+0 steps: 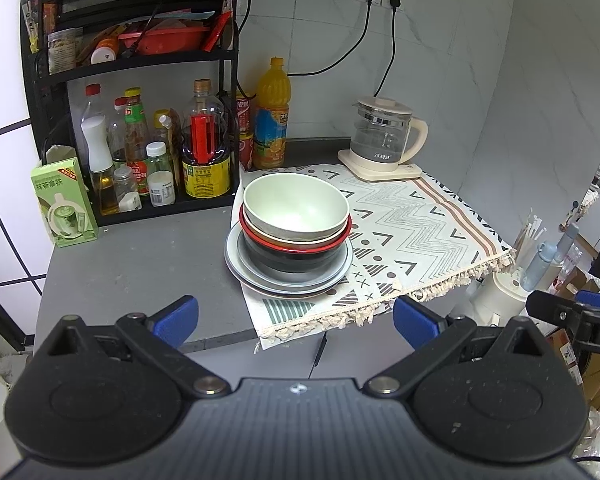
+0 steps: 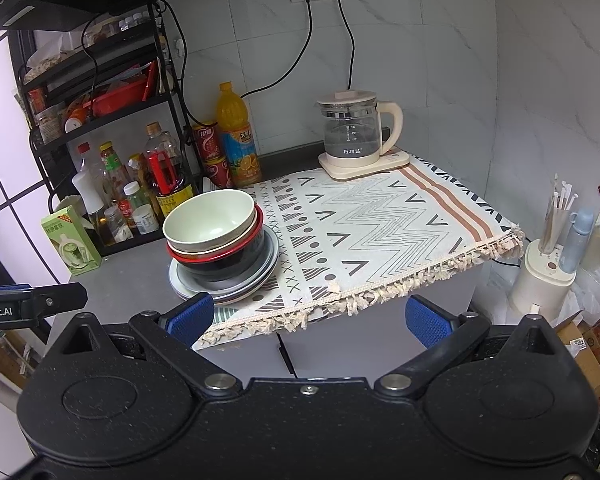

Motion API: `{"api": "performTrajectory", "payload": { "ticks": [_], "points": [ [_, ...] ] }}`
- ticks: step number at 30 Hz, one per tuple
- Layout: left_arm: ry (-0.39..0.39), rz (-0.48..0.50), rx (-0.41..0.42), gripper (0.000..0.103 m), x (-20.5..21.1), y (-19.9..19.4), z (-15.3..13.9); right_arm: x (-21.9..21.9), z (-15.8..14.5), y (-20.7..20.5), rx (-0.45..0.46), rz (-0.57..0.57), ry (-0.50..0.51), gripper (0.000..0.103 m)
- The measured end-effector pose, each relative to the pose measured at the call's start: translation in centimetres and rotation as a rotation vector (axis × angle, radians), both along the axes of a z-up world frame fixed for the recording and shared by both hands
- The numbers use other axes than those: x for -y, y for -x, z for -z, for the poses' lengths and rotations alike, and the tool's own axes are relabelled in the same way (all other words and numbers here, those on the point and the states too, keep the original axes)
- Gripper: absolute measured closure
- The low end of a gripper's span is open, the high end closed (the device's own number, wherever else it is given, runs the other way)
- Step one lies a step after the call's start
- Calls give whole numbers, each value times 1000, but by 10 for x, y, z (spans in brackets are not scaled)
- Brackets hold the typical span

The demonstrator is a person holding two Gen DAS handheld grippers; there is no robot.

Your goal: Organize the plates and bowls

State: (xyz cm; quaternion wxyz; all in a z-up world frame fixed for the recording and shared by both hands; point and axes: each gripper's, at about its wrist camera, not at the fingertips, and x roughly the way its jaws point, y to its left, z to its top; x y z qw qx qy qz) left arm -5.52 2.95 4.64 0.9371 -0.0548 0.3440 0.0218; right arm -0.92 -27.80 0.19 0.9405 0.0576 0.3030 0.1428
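A pale green bowl (image 1: 296, 206) (image 2: 210, 214) tops a stack of nested bowls: a beige one, a red-rimmed one and a black bowl (image 1: 296, 258) (image 2: 228, 262) at the bottom. The stack rests on grey plates (image 1: 342, 270) (image 2: 270, 258) at the left edge of a patterned cloth (image 1: 412, 224) (image 2: 380, 216). My left gripper (image 1: 296, 318) hangs open in front of the stack, off the counter's front edge, holding nothing. My right gripper (image 2: 320, 316) is open too, lower right of the stack, holding nothing.
A black rack (image 1: 140, 60) (image 2: 100, 80) of sauce bottles stands left of the stack, with a green carton (image 1: 64, 204) (image 2: 72, 242) beside it. An orange juice bottle (image 1: 272, 116) (image 2: 236, 136) and a glass kettle (image 1: 384, 136) (image 2: 356, 136) stand at the back. A white holder (image 2: 544, 276) sits off the right edge.
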Motion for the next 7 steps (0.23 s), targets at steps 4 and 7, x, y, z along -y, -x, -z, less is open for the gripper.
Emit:
{"api": "performTrajectory", "payload": {
  "ticks": [4, 7],
  "points": [
    [0, 2, -1, 1, 1, 0, 0, 0, 0, 0, -1, 0, 0, 0],
    [-4, 5, -8, 1, 3, 0, 1, 1, 1, -1, -5, 2, 1, 0]
  ]
}}
